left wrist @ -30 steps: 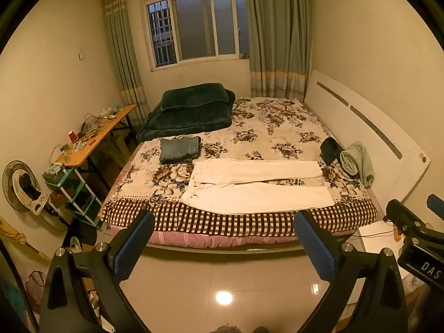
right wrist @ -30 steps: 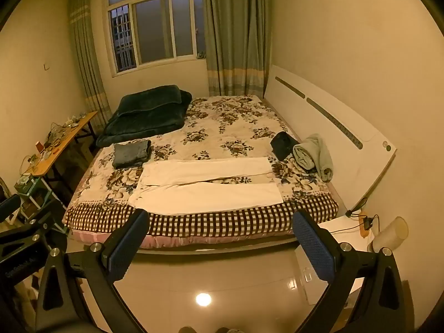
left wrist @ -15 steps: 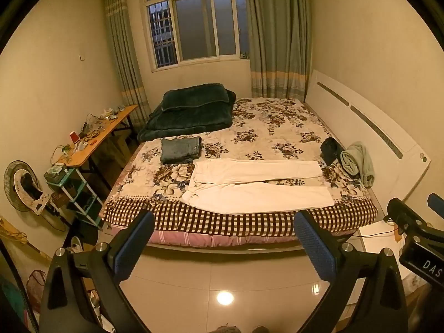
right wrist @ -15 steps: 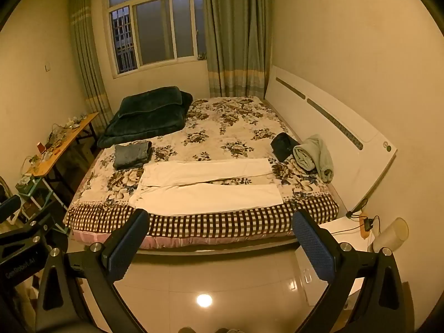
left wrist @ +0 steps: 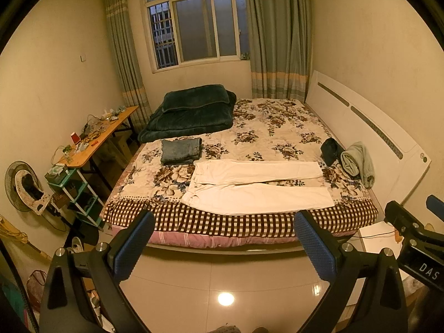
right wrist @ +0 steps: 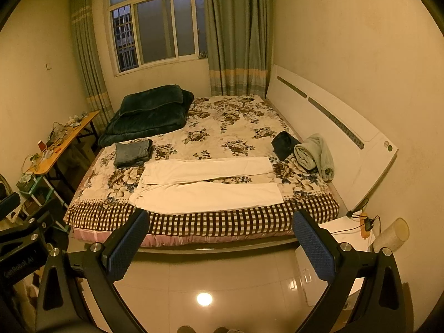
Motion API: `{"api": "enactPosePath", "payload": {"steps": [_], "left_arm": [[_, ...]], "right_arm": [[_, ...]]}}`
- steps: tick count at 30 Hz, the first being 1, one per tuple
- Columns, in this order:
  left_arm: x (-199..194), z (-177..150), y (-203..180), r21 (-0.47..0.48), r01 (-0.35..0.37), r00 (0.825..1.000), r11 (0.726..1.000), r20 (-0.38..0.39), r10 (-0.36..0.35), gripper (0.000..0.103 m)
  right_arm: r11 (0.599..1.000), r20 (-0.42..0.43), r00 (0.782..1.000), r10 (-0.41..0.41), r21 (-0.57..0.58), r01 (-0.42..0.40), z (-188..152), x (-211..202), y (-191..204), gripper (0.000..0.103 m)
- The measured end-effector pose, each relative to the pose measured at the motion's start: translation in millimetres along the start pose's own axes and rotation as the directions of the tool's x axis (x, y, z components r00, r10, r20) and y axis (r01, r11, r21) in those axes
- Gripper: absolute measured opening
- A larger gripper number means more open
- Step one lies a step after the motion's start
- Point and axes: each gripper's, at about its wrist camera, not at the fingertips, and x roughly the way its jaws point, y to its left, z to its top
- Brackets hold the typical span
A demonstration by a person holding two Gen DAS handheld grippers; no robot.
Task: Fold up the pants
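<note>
White pants (left wrist: pixel 258 186) lie flat across the near part of the bed (left wrist: pixel 277 127), waist to the left, legs to the right, slightly apart. They also show in the right wrist view (right wrist: pixel 205 184). My left gripper (left wrist: pixel 223 238) is open and empty, held above the floor well short of the bed. My right gripper (right wrist: pixel 222 238) is open and empty at about the same distance. The right gripper's body shows at the right edge of the left wrist view (left wrist: pixel 416 238).
Folded grey jeans (left wrist: pixel 181 151) lie left of the pants. A dark green blanket (left wrist: pixel 191 113) lies at the far left of the bed. A rolled grey-green garment (left wrist: pixel 358 161) and a dark item (left wrist: pixel 330 147) sit by the white headboard (left wrist: pixel 369 127). A cluttered desk (left wrist: pixel 100 136) stands left.
Both views have shifted only very slightly; the bed sits a touch higher in the frames. The pants have not moved and both grippers stay open.
</note>
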Motion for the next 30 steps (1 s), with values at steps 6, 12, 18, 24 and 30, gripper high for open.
{"api": "enactPosePath", "payload": {"steps": [6,12,18,24,30], "left_arm": [[0,0,0,0.0,-0.003,1.0,1.0,0.001,0.003,0.102],[-4,2,1,0.002,0.0,1.0,1.0,0.0,0.0,0.102],[-4,3,0,0.002,-0.005,1.0,1.0,0.004,0.005,0.102],[-5,5,1,0.001,-0.004,1.0,1.0,0.005,0.004,0.102],[-7,8,-2,0.001,-0.003,1.0,1.0,0.004,0.002,0.102]], "right_arm": [[1.0,0.002,1.0,-0.001,0.0,0.001,-1,11,4,0.103],[1.0,0.002,1.0,0.0,0.003,0.0,0,10,2,0.103],[1.0,0.005,1.0,0.001,0.003,-0.001,-1,8,2,0.103],[1.0,0.008,1.0,0.002,0.002,-0.002,1,7,3,0.103],[1.0,0.011,1.0,0.004,0.005,-0.004,1,6,2,0.103]]}}
